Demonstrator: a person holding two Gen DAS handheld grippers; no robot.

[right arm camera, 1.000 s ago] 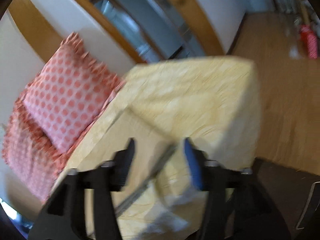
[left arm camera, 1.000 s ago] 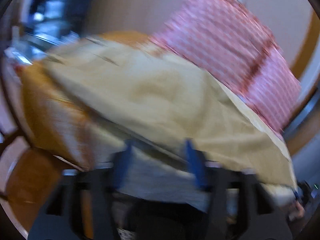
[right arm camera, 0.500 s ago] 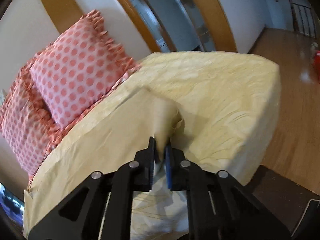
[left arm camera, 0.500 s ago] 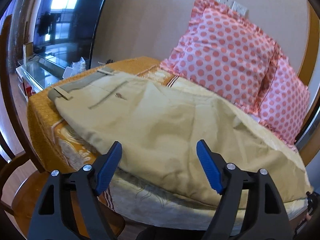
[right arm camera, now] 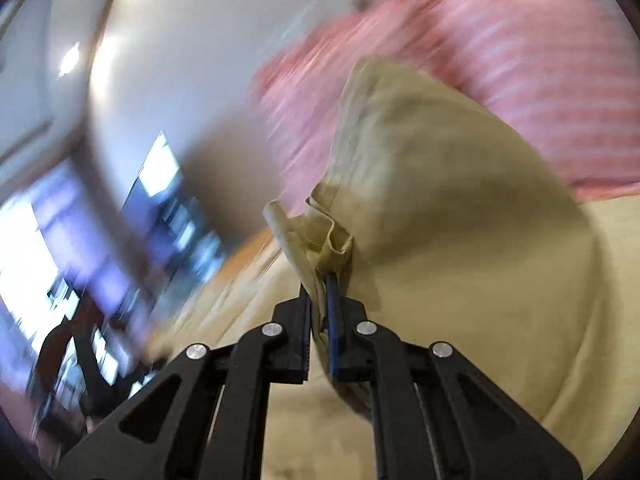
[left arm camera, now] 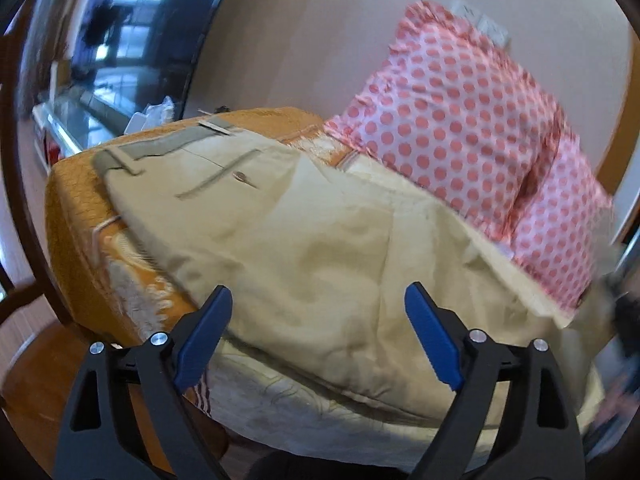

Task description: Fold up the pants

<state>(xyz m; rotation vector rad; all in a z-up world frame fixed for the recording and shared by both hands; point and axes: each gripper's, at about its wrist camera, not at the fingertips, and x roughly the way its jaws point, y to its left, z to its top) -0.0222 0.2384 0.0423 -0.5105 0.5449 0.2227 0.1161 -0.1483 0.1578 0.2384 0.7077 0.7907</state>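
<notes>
Lifted since half a second ago, my right gripper [right arm camera: 320, 292] stays clenched on the beige cotton pants' [left arm camera: 320, 248] hem; left gripper [left arm camera: 318, 320] gapes, released.

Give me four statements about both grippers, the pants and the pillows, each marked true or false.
1. The right gripper is shut on a bunched end of the pants. True.
2. The left gripper is clamped on the waistband. False: it is open and grips nothing.
3. The pillows are white with pink dots. True.
4. The waistband lies against the pillows. False: it lies at the opposite end.
</notes>
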